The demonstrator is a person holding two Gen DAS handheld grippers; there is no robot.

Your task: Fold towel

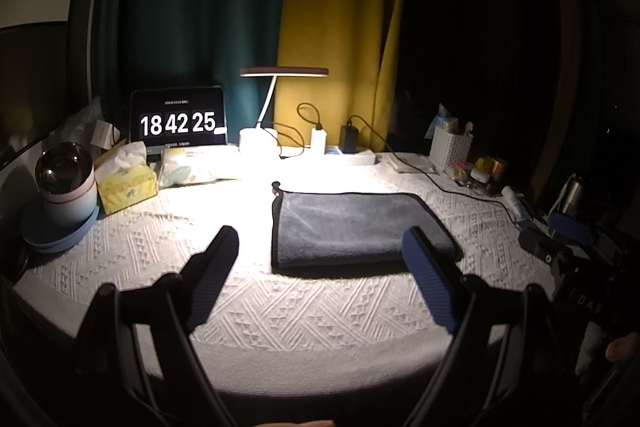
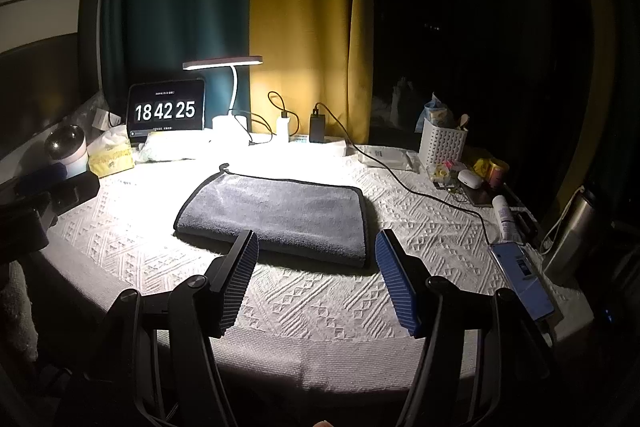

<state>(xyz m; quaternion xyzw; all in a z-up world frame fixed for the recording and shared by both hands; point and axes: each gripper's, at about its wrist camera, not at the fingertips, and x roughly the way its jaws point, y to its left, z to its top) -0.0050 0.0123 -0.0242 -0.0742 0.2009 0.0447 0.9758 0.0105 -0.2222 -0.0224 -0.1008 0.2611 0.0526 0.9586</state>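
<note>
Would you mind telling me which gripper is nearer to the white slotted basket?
Right. The right gripper hangs open at the folded towel's near edge, basket ahead to its right. The left gripper, also open, sits further left.

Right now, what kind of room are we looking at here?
Probably a bedroom or home desk corner at night. A lit desk lamp, a tablet clock and a tissue box stand before drawn curtains, with a grey towel on the white cloth.
</note>
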